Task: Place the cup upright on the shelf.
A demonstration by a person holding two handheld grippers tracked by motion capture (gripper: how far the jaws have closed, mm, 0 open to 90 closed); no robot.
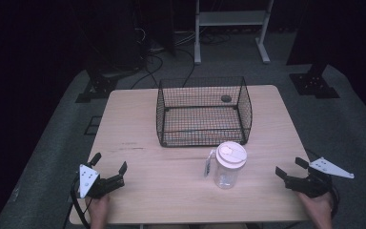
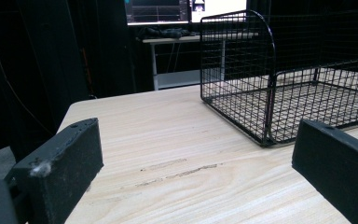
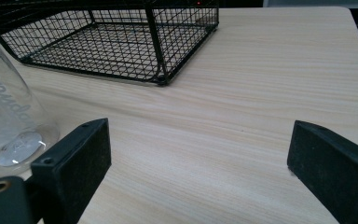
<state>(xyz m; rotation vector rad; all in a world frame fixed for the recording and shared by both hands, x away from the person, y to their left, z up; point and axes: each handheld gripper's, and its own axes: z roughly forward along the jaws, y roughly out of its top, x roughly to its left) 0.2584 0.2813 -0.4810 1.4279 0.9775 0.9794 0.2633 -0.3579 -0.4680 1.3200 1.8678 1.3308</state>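
A clear plastic bottle [image 1: 228, 166] with a white lid stands upright on the wooden table [image 1: 138, 124], just in front of a black wire basket [image 1: 204, 112]. A small strap hangs at the bottle's left side. My left gripper [image 1: 109, 162] rests open near the table's front left corner, jaws wide apart with bare wood between them. My right gripper [image 1: 290, 168] rests open at the front right edge, to the right of the bottle. In the right gripper view the bottle [image 3: 9, 121] stands at the far left, outside the jaws. The basket [image 2: 284, 79] lies ahead of the left gripper.
A small dark round thing [image 1: 226, 98] lies inside the basket near its back right. Beyond the table stand a white metal frame [image 1: 231, 28], black stand bases [image 1: 314, 83] and cables on grey floor. Faint scuff marks [image 2: 177, 168] cross the wood.
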